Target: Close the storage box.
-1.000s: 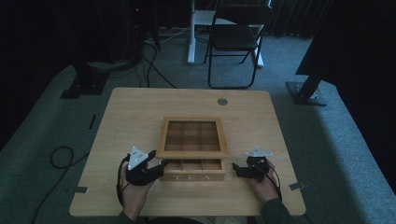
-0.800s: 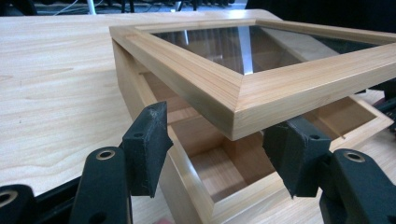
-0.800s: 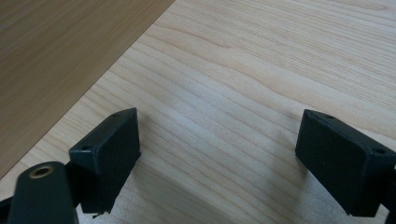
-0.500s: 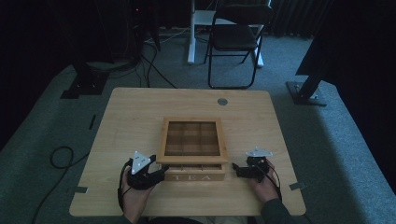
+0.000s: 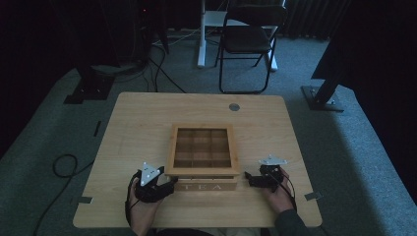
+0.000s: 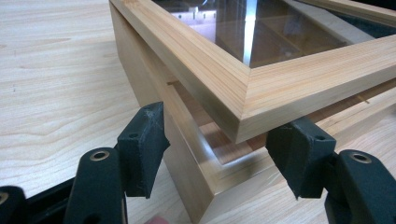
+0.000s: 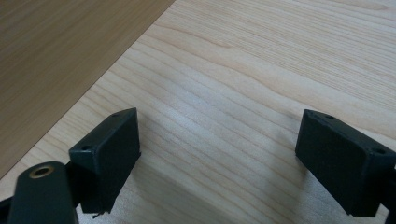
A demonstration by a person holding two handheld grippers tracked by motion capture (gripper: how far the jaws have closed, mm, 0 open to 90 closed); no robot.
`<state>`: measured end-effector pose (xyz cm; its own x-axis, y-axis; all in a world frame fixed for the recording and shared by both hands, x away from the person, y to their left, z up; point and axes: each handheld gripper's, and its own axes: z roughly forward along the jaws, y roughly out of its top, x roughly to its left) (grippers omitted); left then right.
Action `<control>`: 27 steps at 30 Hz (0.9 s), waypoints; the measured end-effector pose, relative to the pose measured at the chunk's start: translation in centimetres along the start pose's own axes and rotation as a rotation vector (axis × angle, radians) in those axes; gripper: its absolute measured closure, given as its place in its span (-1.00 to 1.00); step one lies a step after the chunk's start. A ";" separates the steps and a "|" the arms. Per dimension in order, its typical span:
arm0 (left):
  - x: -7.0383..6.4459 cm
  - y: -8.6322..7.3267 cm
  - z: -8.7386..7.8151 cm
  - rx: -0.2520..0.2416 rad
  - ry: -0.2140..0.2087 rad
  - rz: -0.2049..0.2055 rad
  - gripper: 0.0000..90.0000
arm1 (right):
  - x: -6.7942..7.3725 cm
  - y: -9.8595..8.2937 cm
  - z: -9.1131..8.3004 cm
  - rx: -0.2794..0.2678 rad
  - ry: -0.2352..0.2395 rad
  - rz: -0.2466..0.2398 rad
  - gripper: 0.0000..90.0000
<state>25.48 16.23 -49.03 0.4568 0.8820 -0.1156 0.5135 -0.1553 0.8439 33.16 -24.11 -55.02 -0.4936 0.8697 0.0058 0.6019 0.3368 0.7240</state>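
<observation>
At the desk's (image 5: 147, 118) near edge, the left gripper (image 6: 217, 154) has its jaws spread wide around the near left corner of the tea box (image 5: 206, 186); neither pad clearly touches the wood. The glass-paned lid (image 6: 261, 88) sits slightly raised above the box, a gap showing beneath it. The right gripper (image 7: 217, 158) lies low near the box's right end, jaws spread over bare desk. Through the glass, wooden dividers show; the compartments' contents cannot be told.

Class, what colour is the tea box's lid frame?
Pale natural wood lid frame around clear glass, best in the left gripper view.
</observation>
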 end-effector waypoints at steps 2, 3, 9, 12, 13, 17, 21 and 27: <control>0.0 -0.2 0.1 0.011 -0.002 -0.003 -0.18 | 0.0 0.0 0.0 0.000 0.000 0.000 -0.70; 0.1 -0.3 0.2 0.015 -0.003 -0.002 -0.18 | 0.0 0.0 0.0 0.000 0.000 0.000 -0.70; 0.0 -0.5 0.1 0.011 -0.013 -0.014 -0.20 | 0.0 0.0 0.0 0.000 0.000 0.000 -0.70; 0.0 -0.7 0.0 0.009 -0.019 -0.016 -0.20 | 0.0 0.0 0.0 0.000 0.000 0.000 -0.70; -0.1 -0.8 -0.1 0.012 -0.022 -0.014 -0.20 | 0.0 0.0 0.0 0.000 0.000 0.000 -0.70; -0.3 -1.3 -0.1 0.042 -0.023 -0.006 -0.20 | 0.0 0.0 0.0 0.001 0.000 0.000 -0.70; -0.6 -1.7 0.0 0.066 -0.030 0.002 -0.20 | 0.0 0.0 0.0 0.000 0.000 0.000 -0.70; -0.6 -1.2 -1.0 -0.013 -0.043 -0.016 -0.21 | 0.0 0.0 0.0 0.000 0.000 0.000 -0.70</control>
<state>23.86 16.34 -49.44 0.4797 0.8642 -0.1514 0.5115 -0.1353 0.8486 33.13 -24.10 -55.02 -0.4942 0.8694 0.0057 0.6018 0.3373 0.7240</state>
